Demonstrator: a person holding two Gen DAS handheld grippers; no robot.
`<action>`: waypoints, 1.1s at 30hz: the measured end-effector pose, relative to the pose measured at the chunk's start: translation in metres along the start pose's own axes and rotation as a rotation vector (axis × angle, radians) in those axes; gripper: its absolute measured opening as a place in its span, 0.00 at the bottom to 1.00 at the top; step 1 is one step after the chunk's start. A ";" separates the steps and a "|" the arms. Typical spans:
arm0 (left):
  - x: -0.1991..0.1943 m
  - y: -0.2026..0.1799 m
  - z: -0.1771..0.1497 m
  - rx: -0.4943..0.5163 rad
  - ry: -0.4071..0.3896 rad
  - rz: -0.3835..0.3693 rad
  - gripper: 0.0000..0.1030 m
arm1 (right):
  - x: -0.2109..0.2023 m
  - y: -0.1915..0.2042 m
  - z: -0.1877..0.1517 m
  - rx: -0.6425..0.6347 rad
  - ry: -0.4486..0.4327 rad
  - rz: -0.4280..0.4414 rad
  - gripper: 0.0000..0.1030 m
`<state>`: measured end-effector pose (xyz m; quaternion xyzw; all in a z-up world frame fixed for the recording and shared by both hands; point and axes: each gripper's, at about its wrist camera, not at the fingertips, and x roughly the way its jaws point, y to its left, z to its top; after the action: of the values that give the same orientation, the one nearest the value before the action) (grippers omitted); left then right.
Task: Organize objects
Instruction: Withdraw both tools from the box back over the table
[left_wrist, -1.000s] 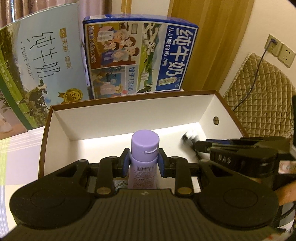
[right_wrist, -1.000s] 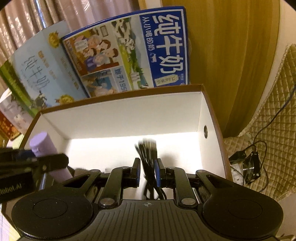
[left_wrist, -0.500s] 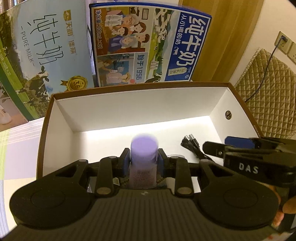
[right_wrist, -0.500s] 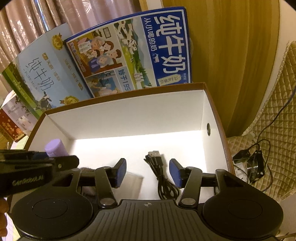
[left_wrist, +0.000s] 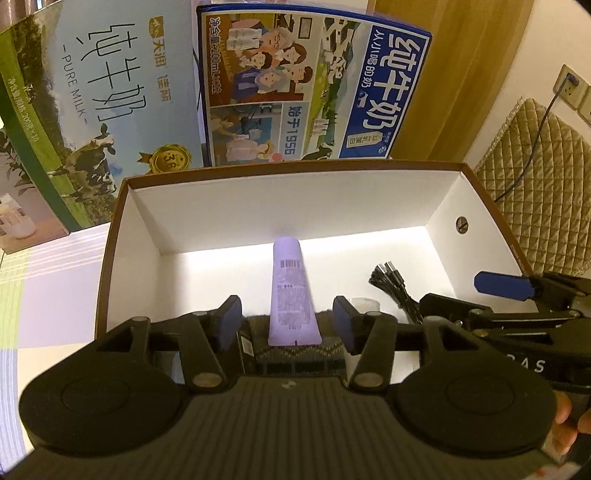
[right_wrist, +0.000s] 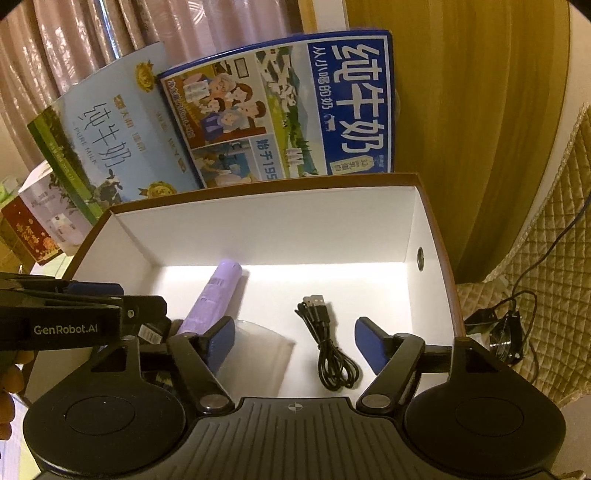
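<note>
A: Where do things lie around the white box (left_wrist: 439, 201)?

B: The purple tube (left_wrist: 291, 291) lies flat on the floor of the box, near its middle, cap end toward the far wall. The black cable (right_wrist: 328, 347), coiled, lies on the same floor to the tube's right, apart from it. A clear plastic cup (right_wrist: 258, 354) lies between them at the near wall, and a patterned dark item sits under the tube's near end; what it is cannot be told.

A: And the grippers?

B: The left gripper (left_wrist: 287, 321) hangs over the near edge of the box with its jaws spread wide on either side of the tube, touching nothing. The right gripper (right_wrist: 295, 339) likewise stands parted above the cable, holding nothing.

A: So the step in hand?

B: Probably withdrawing from the box. To do it well, each gripper should lift straight up and back with the jaws kept apart, so no pad drags the tube or snags a cable loop, and clear the brown rim before swinging away.
</note>
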<state>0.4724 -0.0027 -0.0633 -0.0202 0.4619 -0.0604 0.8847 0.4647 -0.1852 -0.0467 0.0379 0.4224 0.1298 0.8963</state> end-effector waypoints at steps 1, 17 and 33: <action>-0.001 0.000 0.000 -0.001 0.001 -0.002 0.48 | -0.002 0.001 0.000 0.001 -0.001 0.000 0.70; -0.041 0.000 -0.016 0.011 0.012 0.008 0.70 | -0.045 0.006 -0.012 0.034 -0.024 -0.008 0.81; -0.116 0.002 -0.058 -0.010 -0.036 0.028 0.78 | -0.122 0.033 -0.036 0.018 -0.107 -0.011 0.87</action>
<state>0.3598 0.0150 -0.0019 -0.0193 0.4465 -0.0453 0.8934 0.3561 -0.1875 0.0269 0.0502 0.3752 0.1188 0.9179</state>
